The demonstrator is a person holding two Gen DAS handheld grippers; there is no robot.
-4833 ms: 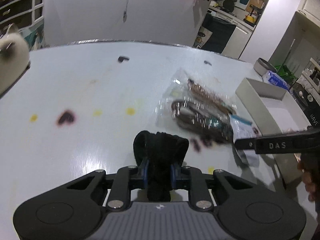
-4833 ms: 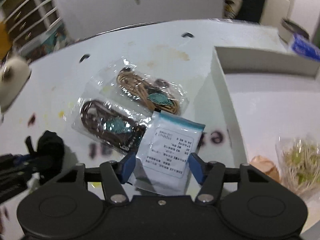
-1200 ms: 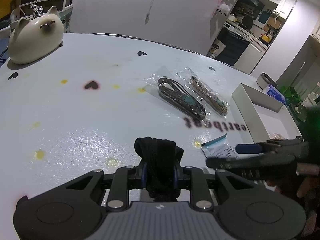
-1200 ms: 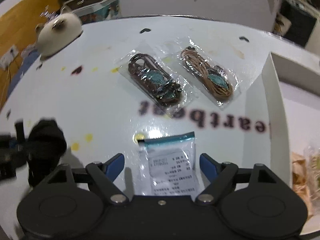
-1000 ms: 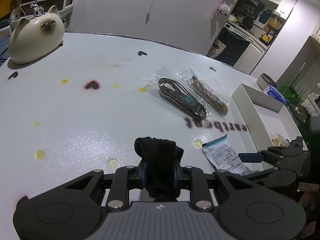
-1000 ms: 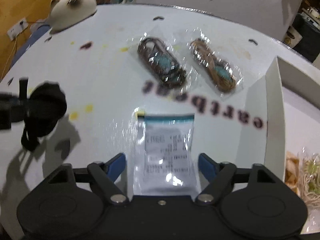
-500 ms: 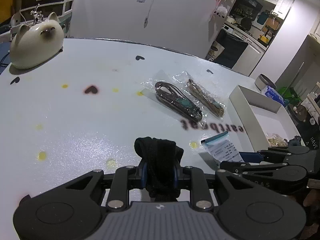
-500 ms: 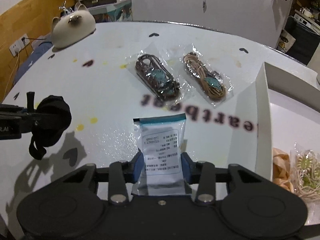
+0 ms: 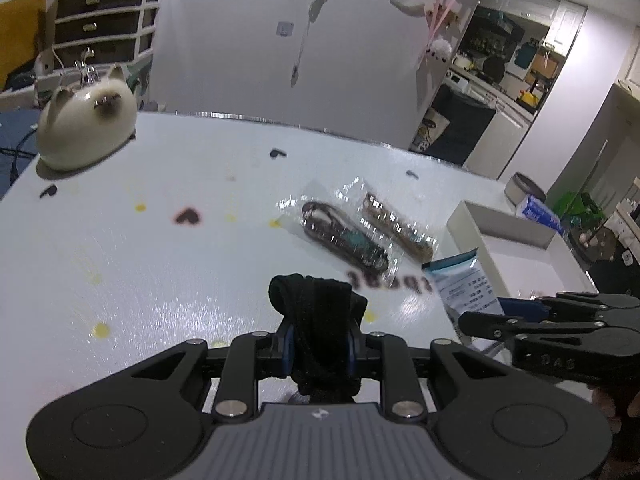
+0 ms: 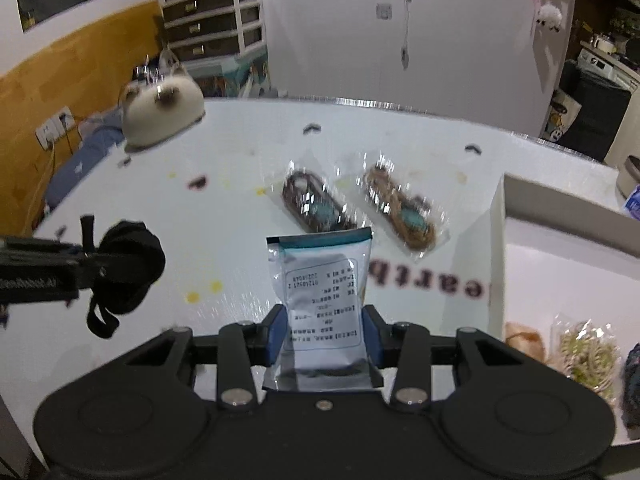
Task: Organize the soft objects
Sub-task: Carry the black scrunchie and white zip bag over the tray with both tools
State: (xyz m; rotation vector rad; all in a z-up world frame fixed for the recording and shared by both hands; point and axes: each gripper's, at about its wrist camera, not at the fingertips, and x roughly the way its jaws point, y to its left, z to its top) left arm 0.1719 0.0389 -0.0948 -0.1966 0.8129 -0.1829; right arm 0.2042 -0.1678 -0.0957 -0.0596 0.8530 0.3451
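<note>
My left gripper (image 9: pixel 318 342) is shut on a black fabric bundle (image 9: pixel 316 312) and holds it above the white table (image 9: pixel 160 248). The bundle also shows at the left in the right wrist view (image 10: pixel 128 268). My right gripper (image 10: pixel 322 334) is shut on a white sachet with a teal top (image 10: pixel 322 280), lifted off the table. The sachet also shows at the right in the left wrist view (image 9: pixel 464 284). Two clear bags with coiled cords, one dark (image 10: pixel 314 208) and one tan (image 10: pixel 404 212), lie on the table ahead.
A white open box (image 10: pixel 496 240) stands at the right and holds several soft items (image 10: pixel 584 352). A cream cat-shaped figure (image 9: pixel 86 118) sits at the table's far left. Small coloured marks and dark lettering (image 10: pixel 428 280) dot the tabletop.
My right gripper closed on the sachet, which lay flat between its open fingers, and lifted it off the table. My left gripper kept its hold on the black bundle and rose slightly.
</note>
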